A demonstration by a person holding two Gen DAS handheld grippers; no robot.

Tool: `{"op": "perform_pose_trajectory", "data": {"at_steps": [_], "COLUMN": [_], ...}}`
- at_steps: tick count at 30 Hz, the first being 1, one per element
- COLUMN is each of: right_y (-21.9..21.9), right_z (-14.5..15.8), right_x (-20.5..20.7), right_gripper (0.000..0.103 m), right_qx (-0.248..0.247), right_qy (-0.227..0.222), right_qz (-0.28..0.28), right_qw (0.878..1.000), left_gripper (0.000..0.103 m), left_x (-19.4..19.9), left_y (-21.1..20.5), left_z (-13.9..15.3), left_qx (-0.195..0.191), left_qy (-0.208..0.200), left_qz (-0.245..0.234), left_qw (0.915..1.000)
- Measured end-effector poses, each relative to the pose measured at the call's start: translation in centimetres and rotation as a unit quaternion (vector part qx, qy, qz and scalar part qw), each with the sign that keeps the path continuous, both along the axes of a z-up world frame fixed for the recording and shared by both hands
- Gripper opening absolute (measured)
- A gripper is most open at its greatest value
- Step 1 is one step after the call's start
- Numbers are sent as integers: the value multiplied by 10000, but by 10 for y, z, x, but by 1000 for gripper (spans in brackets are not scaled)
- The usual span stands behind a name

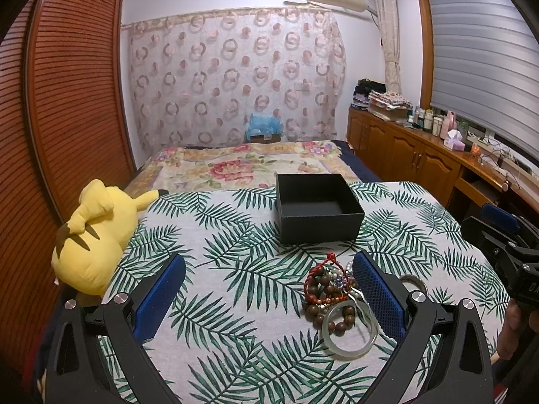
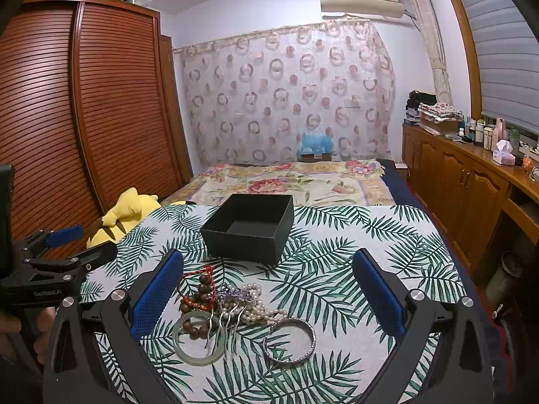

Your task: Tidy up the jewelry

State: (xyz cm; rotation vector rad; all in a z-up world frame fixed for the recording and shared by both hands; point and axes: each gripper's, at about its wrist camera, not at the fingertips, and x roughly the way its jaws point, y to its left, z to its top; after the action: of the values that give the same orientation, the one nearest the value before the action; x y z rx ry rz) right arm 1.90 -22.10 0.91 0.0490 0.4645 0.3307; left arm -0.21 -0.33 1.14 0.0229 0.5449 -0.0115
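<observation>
A pile of jewelry (image 2: pixel 219 303) lies on the leaf-print cloth (image 2: pixel 353 235): brown bead bracelets (image 1: pixel 320 289), a red cord (image 2: pixel 198 277), pearls (image 2: pixel 259 311), a pale jade bangle (image 2: pixel 195 343), a silver bangle (image 2: pixel 291 341) and a metal hairpin (image 2: pixel 229 323). An open, empty black box (image 2: pixel 249 227) stands just behind the pile. My left gripper (image 1: pixel 269 289) is open, the pile beside its right finger. My right gripper (image 2: pixel 269 289) is open, the pile between its fingers toward the left one. Each gripper shows at the edge of the other's view.
A yellow plush toy (image 1: pixel 97 232) lies at the cloth's left edge. A bed with a floral cover (image 2: pixel 286 181) is behind. A wooden wardrobe (image 2: pixel 84 118) stands on the left, wooden cabinets (image 2: pixel 471 181) with clutter on the right.
</observation>
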Motion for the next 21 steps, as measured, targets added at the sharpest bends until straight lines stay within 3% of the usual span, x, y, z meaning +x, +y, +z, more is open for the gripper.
{"op": "perform_pose_trajectory", "data": {"at_steps": [21], "right_y": [0], "right_z": [2], "right_x": [-1], "right_gripper": [101], "right_qx": [0], "right_qy": [-13], "right_qz": [9], "right_qw": [10000], "left_gripper": [96], "left_x": [0], "left_y": [1], "left_z": [0], "left_qx": [-8], "left_qy": [1], "left_qz": [2], "left_qw": [10000]}}
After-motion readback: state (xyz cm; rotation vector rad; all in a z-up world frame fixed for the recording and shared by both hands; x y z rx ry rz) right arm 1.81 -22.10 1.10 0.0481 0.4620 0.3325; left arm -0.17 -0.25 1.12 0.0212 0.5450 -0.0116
